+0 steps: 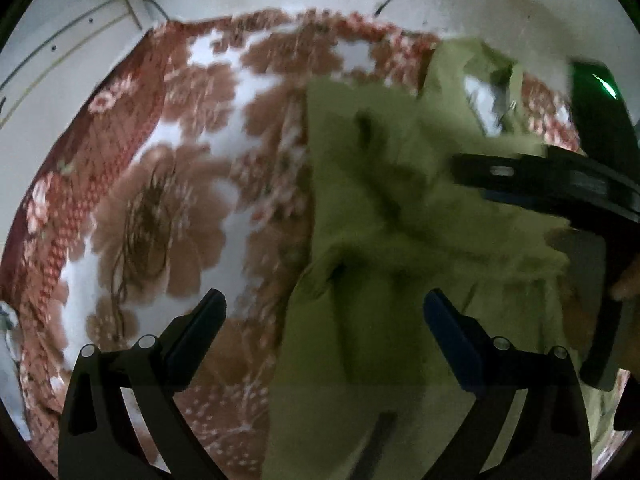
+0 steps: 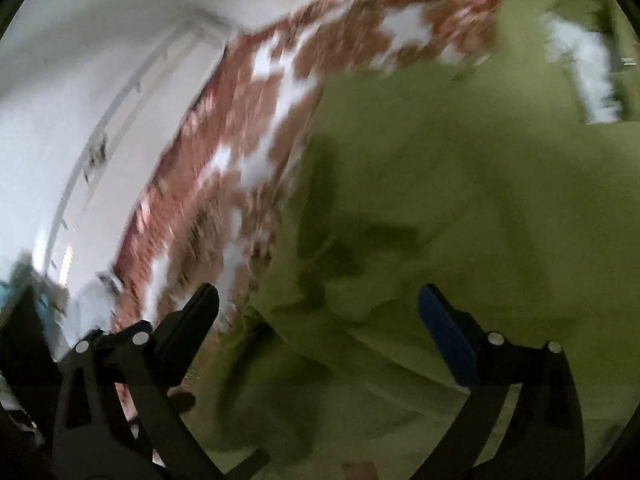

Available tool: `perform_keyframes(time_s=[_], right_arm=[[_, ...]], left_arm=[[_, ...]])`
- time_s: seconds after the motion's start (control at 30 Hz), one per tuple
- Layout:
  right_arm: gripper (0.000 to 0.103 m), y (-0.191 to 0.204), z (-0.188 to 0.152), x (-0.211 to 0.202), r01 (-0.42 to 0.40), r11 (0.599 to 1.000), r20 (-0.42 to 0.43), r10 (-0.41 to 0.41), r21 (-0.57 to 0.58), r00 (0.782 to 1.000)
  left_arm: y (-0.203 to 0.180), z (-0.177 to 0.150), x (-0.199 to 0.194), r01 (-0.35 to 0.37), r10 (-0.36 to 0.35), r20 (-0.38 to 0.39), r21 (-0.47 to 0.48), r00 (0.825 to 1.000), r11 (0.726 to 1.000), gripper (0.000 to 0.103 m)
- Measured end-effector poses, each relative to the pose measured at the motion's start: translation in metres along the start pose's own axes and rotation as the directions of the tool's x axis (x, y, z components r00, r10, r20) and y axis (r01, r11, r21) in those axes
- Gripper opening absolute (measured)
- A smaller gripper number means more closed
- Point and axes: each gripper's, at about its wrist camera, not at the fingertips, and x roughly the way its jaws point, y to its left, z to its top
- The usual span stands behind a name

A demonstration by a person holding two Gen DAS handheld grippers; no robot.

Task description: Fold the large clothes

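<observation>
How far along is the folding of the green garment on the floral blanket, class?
Done: the green garment lies on the floral blanket, one straight edge already laid over. In hand: nothing; the left gripper and right gripper are open above it. Left: it is still rumpled, so smoothing and further folds remain.

Each gripper was matte black plastic: the left gripper (image 1: 324,304) and right gripper (image 2: 318,300) both had curved, cut-out finger arms with round silver screws at the pivots, one black pad and one blue-faced pad toward the lower frame.
</observation>
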Motion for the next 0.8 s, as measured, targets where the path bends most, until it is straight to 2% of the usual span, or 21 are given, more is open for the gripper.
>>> perform_keyframes(time_s=[0.07,0.1,0.13,0.17,0.2,0.23,0.3,0.37,0.47,0.53,0.57,0.63,0.7,0.8], right_arm=[[0.098,-0.036,0.014,-0.034,0.145,0.989,0.032,-0.146,0.025,0.989],[0.098,-0.059,0.020,-0.050,0.255,0.967,0.041,-0.256,0.026,0.966],[0.098,-0.081,0.025,-0.064,0.369,0.929,0.064,-0.369,0.014,0.927],[0.098,-0.101,0.028,-0.075,0.474,0.881,0.085,-0.472,0.002,0.877],[0.098,-0.115,0.030,-0.081,0.542,0.840,0.092,-0.540,-0.003,0.837],[0.098,-0.140,0.033,-0.088,0.627,0.779,0.098,-0.624,0.000,0.775],[0.098,-0.174,0.034,-0.090,0.681,0.732,0.080,-0.681,0.024,0.728],[0.098,-0.210,0.032,-0.086,0.679,0.732,0.032,-0.681,0.056,0.732],[0.098,-0.248,0.023,-0.074,0.679,0.729,-0.005,-0.681,0.090,0.732],[0.098,-0.251,0.016,-0.070,0.713,0.700,0.040,-0.714,0.038,0.699],[0.098,-0.252,0.012,-0.065,0.723,0.691,0.063,-0.721,-0.005,0.690],[0.098,-0.258,0.005,-0.061,0.709,0.705,0.069,-0.707,-0.024,0.704],[0.098,-0.272,0.000,-0.060,0.682,0.731,0.032,-0.682,0.026,0.730],[0.098,-0.280,0.001,-0.064,0.674,0.738,0.028,-0.675,0.031,0.737]], left_arm=[[-0.019,0.024,-0.002,0.015,-0.015,0.035,0.019,0.999,1.000,0.098],[-0.032,0.036,0.001,0.017,-0.019,0.051,0.042,0.999,0.999,0.098],[-0.046,0.046,0.006,0.018,-0.022,0.064,0.066,0.998,0.998,0.098],[-0.060,0.054,0.011,0.025,-0.031,0.073,0.088,0.997,0.996,0.098],[-0.077,0.064,0.019,0.038,-0.046,0.076,0.110,0.996,0.993,0.098],[-0.092,0.071,0.027,0.046,-0.055,0.071,0.117,0.996,0.992,0.098],[-0.123,0.085,0.054,0.083,-0.085,0.015,0.134,0.996,0.988,0.098],[-0.142,0.088,0.082,0.084,-0.081,-0.020,0.166,0.996,0.983,0.098],[-0.145,0.082,0.135,0.013,0.007,-0.082,0.236,0.997,0.972,0.098],[-0.130,0.076,0.160,-0.030,0.062,-0.124,0.246,0.990,0.969,0.097],[-0.123,0.075,0.166,-0.030,0.065,-0.132,0.250,0.989,0.968,0.097],[-0.113,0.072,0.170,-0.012,0.050,-0.132,0.274,0.990,0.962,0.097],[-0.109,0.070,0.171,-0.010,0.054,-0.130,0.314,0.990,0.949,0.098],[-0.108,0.067,0.170,-0.005,0.055,-0.130,0.355,0.990,0.935,0.098]])
